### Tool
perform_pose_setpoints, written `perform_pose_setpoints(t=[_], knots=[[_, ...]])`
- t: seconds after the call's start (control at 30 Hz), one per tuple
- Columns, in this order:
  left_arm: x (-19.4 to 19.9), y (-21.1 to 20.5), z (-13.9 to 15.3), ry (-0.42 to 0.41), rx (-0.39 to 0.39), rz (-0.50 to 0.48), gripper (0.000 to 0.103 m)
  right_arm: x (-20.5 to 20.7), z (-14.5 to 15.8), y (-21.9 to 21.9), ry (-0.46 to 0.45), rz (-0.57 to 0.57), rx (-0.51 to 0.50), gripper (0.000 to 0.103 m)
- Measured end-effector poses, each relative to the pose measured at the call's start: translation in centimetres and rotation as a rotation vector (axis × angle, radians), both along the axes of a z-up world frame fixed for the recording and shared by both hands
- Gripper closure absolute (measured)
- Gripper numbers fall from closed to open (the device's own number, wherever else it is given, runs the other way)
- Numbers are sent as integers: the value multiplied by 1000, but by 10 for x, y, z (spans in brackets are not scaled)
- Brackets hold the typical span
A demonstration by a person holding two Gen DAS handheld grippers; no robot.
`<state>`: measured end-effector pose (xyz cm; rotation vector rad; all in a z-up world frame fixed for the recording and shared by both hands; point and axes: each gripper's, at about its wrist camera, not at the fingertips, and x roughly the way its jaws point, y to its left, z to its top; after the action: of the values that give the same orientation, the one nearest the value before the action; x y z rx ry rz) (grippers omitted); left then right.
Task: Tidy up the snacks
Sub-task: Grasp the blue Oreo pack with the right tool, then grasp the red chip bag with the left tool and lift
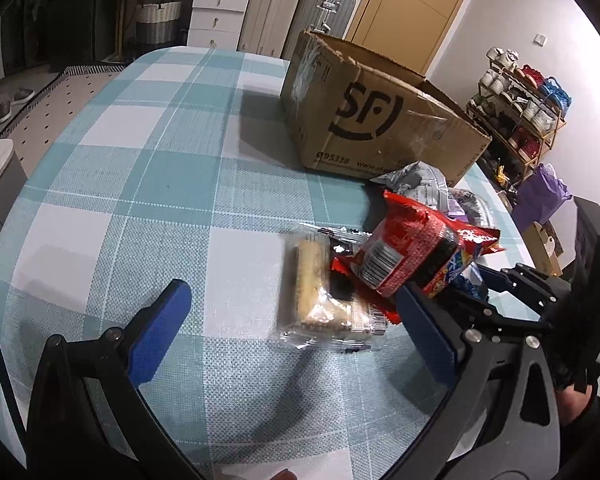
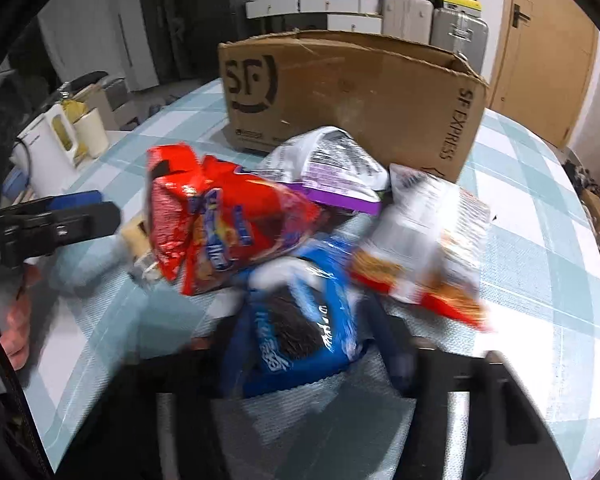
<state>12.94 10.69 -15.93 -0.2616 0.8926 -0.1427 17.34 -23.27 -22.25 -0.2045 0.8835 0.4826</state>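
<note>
Blue foil is showing between the fingers of the right tool (image 2: 312, 344): a blue cookie pack (image 2: 300, 320) is sitting there with its long axis running away from the camera toward the cardboard box (image 2: 352, 92), and the jaws are closing on it. Motion blur is smearing its print and the fingers, so the exact contact is hard to make out. Just beyond it, a red snack bag (image 2: 220, 224) is lying tilted on the checked worktop (image 2: 540, 248), partly covering a grey-and-purple packet (image 2: 332, 168); a white-and-orange packet (image 2: 432, 240) is lying to the right, blurred. The left tool (image 1: 296, 332) is standing wide with nothing gripped, above a clear-wrapped biscuit pack (image 1: 312, 292) whose long axis is pointing toward the box.
</note>
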Motion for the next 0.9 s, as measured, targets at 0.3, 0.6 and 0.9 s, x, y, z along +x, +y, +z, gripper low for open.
perform_pose_setpoints(t=[0.3,0.6,0.9], knots=[[-3,-3,-1,6,8,-9,1,-5,4,-17,22,-34,89,58],[-2,-23,13,-27,25,-65,1,-18,10,-40,26,-72,157,58],[14,-44,11,-13,45,-106,1,-31,20,-57,6,-88,194,58]])
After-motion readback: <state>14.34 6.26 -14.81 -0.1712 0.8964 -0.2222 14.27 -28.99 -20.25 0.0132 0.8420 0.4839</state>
